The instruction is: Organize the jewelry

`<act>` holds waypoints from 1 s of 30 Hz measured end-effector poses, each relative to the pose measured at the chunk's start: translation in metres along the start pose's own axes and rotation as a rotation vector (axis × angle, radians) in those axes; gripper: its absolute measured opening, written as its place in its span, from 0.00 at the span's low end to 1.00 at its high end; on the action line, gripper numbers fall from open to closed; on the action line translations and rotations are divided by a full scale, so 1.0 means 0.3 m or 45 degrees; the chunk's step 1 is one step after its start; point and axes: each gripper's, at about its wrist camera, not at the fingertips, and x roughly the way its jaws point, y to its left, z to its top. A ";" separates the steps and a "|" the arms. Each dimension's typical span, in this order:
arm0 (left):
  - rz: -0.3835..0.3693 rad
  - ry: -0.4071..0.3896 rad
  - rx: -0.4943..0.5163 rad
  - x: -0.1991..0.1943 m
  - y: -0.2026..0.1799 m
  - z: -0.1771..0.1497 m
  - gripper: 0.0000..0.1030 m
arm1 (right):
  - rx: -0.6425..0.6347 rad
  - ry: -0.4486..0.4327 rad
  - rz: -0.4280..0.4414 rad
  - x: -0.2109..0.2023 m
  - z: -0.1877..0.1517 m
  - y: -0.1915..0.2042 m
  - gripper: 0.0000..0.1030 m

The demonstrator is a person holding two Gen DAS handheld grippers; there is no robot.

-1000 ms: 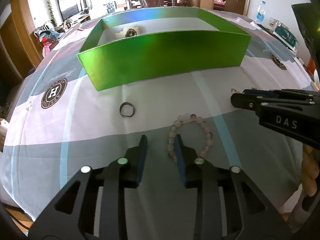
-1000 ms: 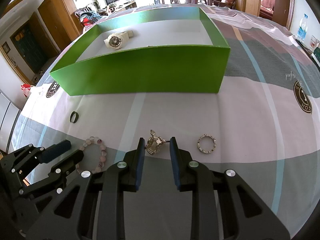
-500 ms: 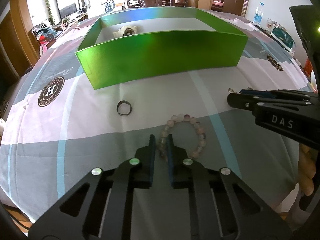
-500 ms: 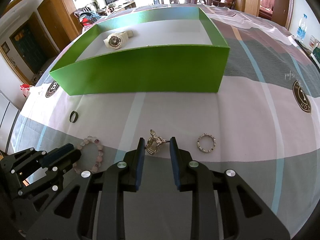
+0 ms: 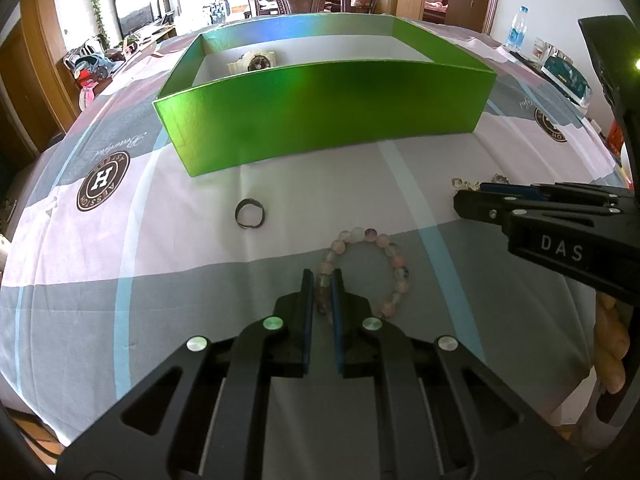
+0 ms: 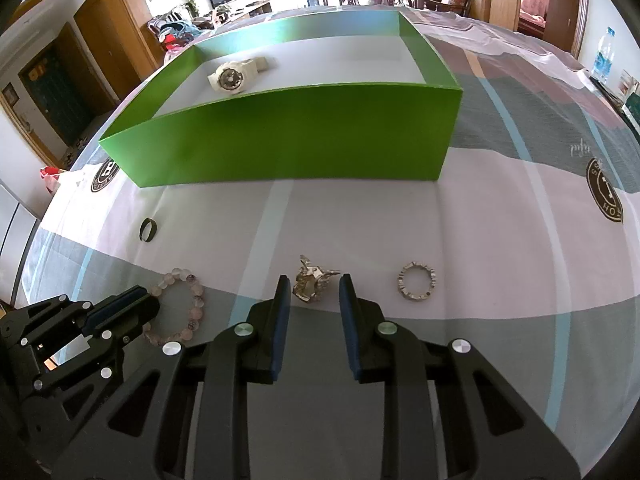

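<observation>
Green box (image 5: 320, 120): open-topped, standing on the cloth well ahead of both sets of jaws.
Watch (image 6: 234, 74): cream-coloured, lying inside the box near its far left corner.
Dark ring (image 5: 250, 218): flat on the cloth, ahead and to the left of the left jaws, apart from them.
Bead bracelet (image 5: 394, 258): pale pink and grey beads in a loop; its left side runs between the left pads, the rest lies to their right.
Left gripper (image 5: 321, 292): jaws drawn in narrow, pads pressed against the beads on both sides.
Gold ornament (image 6: 312, 282): spiky metal piece, sitting between the tips of the right jaws.
Right gripper (image 6: 314, 294): jaws partly apart, straddling the ornament; a gap shows on each side, so no grip.
Silver ring (image 6: 416, 286): studded band, just to the right of the right jaws.
Tablecloth (image 6: 500, 220): grey, pink and blue blocks with round dark badges.
</observation>
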 end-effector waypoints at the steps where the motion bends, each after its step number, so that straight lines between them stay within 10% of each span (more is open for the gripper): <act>1: 0.000 0.001 -0.001 0.000 0.000 0.000 0.09 | -0.001 -0.001 0.000 0.000 0.000 -0.001 0.25; 30: 0.004 -0.046 -0.084 -0.051 0.073 0.027 0.08 | -0.004 -0.021 0.001 -0.021 0.004 0.012 0.25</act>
